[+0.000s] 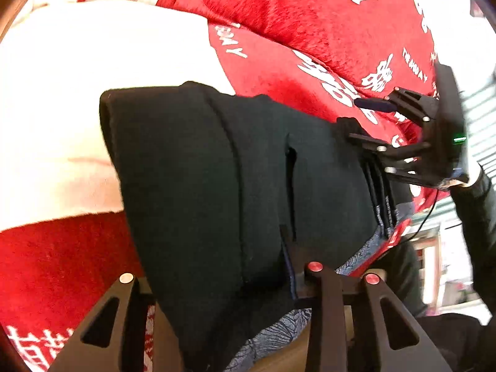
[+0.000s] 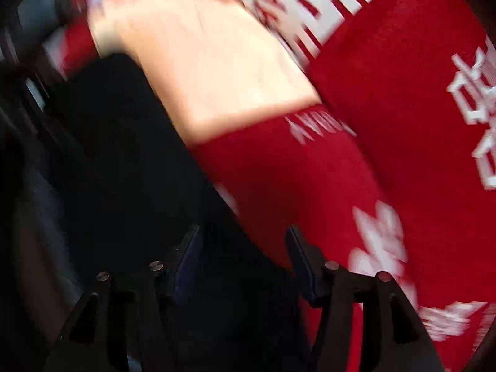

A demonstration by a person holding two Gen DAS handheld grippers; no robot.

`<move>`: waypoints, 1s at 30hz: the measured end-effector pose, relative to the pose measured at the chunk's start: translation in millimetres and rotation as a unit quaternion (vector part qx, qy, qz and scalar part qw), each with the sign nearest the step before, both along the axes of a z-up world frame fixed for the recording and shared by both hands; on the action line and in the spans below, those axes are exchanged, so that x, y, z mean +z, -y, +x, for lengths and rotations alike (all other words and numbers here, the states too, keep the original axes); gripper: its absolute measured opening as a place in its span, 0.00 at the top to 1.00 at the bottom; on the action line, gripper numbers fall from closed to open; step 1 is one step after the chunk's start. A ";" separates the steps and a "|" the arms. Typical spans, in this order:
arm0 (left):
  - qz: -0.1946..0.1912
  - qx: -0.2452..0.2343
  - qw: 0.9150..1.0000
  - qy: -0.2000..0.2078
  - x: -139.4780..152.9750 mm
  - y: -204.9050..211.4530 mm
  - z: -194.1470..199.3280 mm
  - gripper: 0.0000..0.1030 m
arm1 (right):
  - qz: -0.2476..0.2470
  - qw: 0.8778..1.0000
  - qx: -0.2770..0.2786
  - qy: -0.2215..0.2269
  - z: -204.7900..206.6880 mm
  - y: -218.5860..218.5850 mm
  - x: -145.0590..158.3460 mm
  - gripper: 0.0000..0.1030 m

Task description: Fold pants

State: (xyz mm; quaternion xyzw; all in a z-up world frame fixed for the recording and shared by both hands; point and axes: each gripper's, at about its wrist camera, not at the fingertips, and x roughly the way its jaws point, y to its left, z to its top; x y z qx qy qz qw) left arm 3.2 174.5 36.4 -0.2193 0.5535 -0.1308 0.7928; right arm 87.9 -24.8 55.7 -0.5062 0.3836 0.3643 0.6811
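Note:
The black pants (image 1: pixel 223 173) lie folded in a thick bundle on a red and white blanket (image 1: pixel 303 28). My left gripper (image 1: pixel 217 276) has the near end of the bundle between its fingers and looks shut on it. My right gripper (image 1: pixel 369 121) shows at the bundle's far right edge in the left wrist view. In the blurred right wrist view the right gripper (image 2: pixel 245 248) stands open, with its fingers apart over the dark pants (image 2: pixel 124 170) edge.
The red blanket with white characters (image 2: pixel 403 108) covers the surface in both views. A blue patterned cloth (image 1: pixel 279 331) lies under the pants near my left gripper. A person's dark sleeve (image 1: pixel 477 217) is at the right.

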 end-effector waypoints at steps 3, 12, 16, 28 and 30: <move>0.012 0.004 1.000 0.005 11.5 6.6 -4.2 0.71 | -0.023 0.999 -0.019 0.017 -20.3 17.4 -20.7 0.44; 0.067 0.009 0.998 0.004 18.3 30.7 -8.5 0.71 | 0.010 0.995 0.009 -0.096 -73.2 60.7 -14.0 0.43; 0.068 0.013 0.998 -0.001 29.4 40.3 -4.4 0.74 | 0.030 0.985 -0.001 -0.168 -40.5 55.4 -26.9 0.22; 0.092 -0.003 0.996 0.007 88.1 79.7 1.4 0.75 | -0.011 0.977 0.049 -0.208 -38.8 55.0 -29.3 0.11; 0.096 -0.002 0.995 0.001 93.6 85.3 6.3 0.75 | 0.001 0.981 0.076 -0.181 -49.9 56.9 -33.3 0.04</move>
